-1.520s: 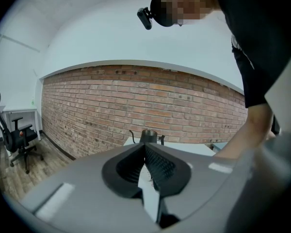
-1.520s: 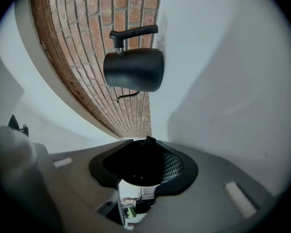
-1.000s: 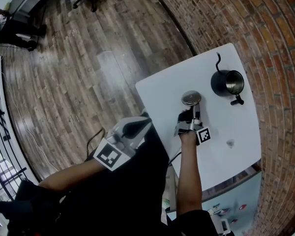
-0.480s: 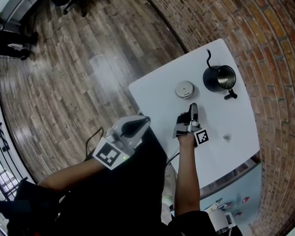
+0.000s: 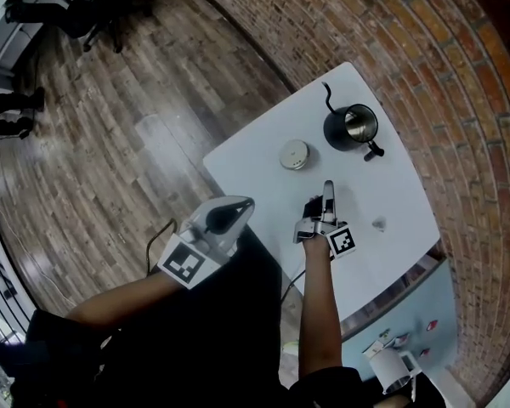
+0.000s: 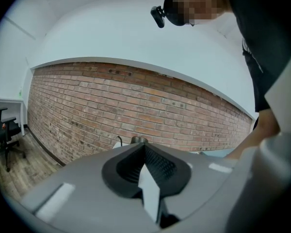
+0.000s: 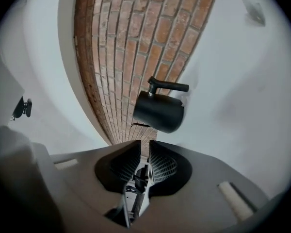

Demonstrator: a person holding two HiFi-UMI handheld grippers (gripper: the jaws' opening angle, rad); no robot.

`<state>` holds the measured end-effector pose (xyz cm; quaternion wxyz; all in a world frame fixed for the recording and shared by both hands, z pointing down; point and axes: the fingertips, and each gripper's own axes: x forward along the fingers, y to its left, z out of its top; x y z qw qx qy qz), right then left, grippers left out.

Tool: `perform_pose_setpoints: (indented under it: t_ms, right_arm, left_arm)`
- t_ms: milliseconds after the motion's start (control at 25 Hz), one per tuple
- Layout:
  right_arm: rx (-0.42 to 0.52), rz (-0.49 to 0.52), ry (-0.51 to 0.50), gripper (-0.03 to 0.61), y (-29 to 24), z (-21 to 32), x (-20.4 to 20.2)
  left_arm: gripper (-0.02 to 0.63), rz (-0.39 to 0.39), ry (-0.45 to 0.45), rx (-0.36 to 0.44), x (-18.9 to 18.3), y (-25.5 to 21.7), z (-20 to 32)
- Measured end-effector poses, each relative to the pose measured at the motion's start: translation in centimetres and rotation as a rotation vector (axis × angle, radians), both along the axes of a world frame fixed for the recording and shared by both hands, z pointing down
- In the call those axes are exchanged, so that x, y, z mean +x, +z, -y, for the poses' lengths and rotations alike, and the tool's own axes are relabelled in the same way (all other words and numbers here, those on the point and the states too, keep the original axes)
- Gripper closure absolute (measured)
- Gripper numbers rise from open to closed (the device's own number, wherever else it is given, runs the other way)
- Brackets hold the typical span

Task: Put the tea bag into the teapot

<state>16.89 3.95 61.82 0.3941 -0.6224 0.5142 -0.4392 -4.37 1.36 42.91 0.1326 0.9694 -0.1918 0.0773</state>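
Grey tongs in the right hand (image 5: 327,187) reach out level over the white table (image 5: 263,147). They are rolled onto their side at the end of a straight forearm. Their jaws have just been closing and now stand released, a slim gap apart with nothing between them. The left tongs (image 5: 242,206) hang back off the table's near edge, beside the person's dark clothing, clenched with nothing seen in them. A black teapot (image 5: 350,128) stands open-topped beyond the right tongs, near a brick wall (image 5: 442,49). Its round lid (image 5: 294,155) lies apart on the table to its left. A small tea bag (image 5: 378,224) lies on the table just right of that hand. Wooden floor (image 5: 110,143) surrounds the table.
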Motion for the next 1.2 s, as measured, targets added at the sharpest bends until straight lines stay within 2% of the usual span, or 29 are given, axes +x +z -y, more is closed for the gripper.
perform_pose_setpoints:
  t_ms: [120,240,440,600,760,960,1200]
  right_arm:
    - [-0.033,-0.075,0.025,0.573,-1.4,-1.0,0.7]
    - [-0.046,-0.176,0.007,0.575,-3.6,-1.3,1.2]
    - [-0.062,-0.457,-0.045,0.575,-9.0,-2.1,0.7]
    - [-0.147,-0.695,-0.046,0.575,-13.1,-3.3,-0.4]
    - [-0.225,-0.895,-0.008,0.575,-16.7,-4.8,-1.5]
    - [-0.307,-1.056,0.094,0.575,-20.2,-7.3,-2.4]
    - [-0.385,-1.132,0.196,0.564,-22.2,-11.3,-2.0]
  left_arm:
    - [0.615,-0.023,0.014,-0.001,0.9,-0.6,0.4]
    - [0.614,-0.056,0.049,0.014,1.9,-1.7,0.7]
    - [0.615,-0.101,0.091,0.003,3.3,-3.0,0.8]
    - [0.615,-0.155,0.126,-0.011,4.8,-4.1,1.0]
    - [0.614,-0.138,0.139,0.000,5.5,-3.7,2.5]
    - [0.615,-0.181,0.229,0.013,7.7,-4.1,1.8]
    - [0.615,-0.209,0.327,-0.009,11.4,-4.2,-1.7]
